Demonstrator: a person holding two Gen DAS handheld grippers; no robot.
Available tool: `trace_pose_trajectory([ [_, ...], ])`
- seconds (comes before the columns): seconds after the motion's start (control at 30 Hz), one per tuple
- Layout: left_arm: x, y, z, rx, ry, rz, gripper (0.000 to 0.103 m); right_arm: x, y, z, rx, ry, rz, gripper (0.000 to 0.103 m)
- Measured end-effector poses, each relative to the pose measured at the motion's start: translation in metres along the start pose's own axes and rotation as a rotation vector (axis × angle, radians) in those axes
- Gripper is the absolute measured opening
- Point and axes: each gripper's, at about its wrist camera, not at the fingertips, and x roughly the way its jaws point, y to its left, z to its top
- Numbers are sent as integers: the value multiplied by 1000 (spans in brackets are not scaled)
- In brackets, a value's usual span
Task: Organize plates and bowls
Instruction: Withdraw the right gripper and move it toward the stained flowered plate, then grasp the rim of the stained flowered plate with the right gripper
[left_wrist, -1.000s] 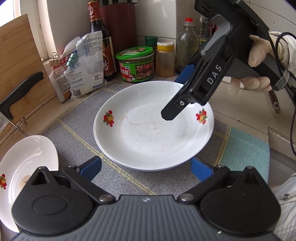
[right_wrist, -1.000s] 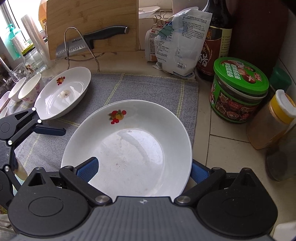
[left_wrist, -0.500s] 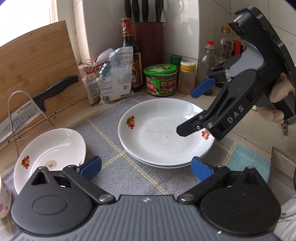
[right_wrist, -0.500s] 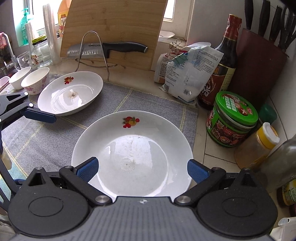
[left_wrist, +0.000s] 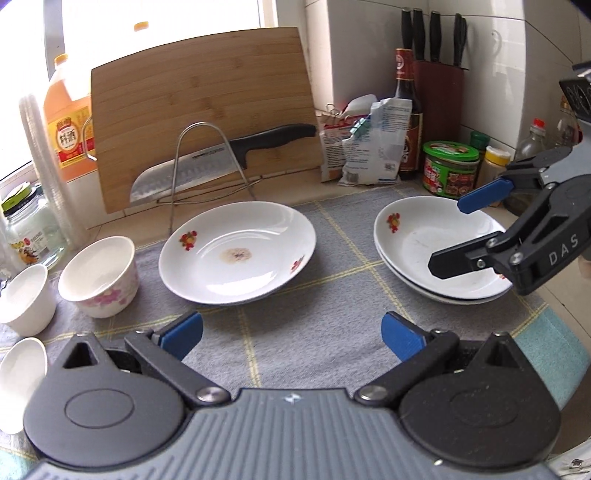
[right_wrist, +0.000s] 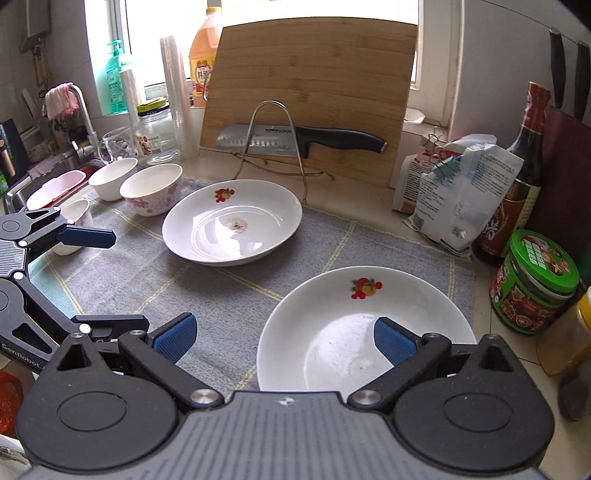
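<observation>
Both grippers have pulled back and risen since the earlier frames, so far more of the counter shows now. Left gripper (left_wrist: 291, 330), at the bottom of its own view, hangs with jaws spread wide and nothing between them. Right gripper (right_wrist: 284, 338) is likewise released and empty, hovering above the near rim of the plate stack.

Two white flowered plates sit stacked (left_wrist: 439, 247) at the right of the left wrist view, on a grey checked mat (left_wrist: 332, 266) — that part looks done. A third plate (left_wrist: 238, 253), with a small brown stain at its centre, lies alone in the middle of the frame, well apart from the stack. It probably goes on the stack next.

At the left edge of the same view stand a pink-flowered bowl (left_wrist: 98, 277) and a plain white bowl (left_wrist: 24, 299), just beside each other, with a third white bowl (left_wrist: 20, 384) lower down. None are nested yet, so the bowls seem untouched.

Behind the lone plate, upper centre, a cleaver (left_wrist: 221, 166) rests on a wire rack (left_wrist: 207, 170) against an upright bamboo cutting board (left_wrist: 203, 110) — near enough to mind when lifting. A green-lidded jar (left_wrist: 450, 168) and a dark sauce bottle (left_wrist: 404, 110) crowd the counter just behind the stack.
</observation>
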Motion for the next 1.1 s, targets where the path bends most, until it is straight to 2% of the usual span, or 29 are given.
trace_pose_trajectory([
  [0.1,5,11,-4,-8,34,45,102,8,12,6,-34,0,24,103],
  [0.2,17,23,-8,-18,57,49,102,17,22,12,-40,1,40,103],
  [0.43,54,40,-8,-41,89,17,102,37,38,21,-32,45,2,103],
  [0.6,77,48,-7,-53,110,-33,102,47,42,26,-30,70,-45,103],
  [0.83,95,55,-6,-35,96,-83,102,58,43,35,4,95,-68,103],
  [1.1,105,60,-1,-40,72,-79,103,76,36,52,15,116,-72,103],
])
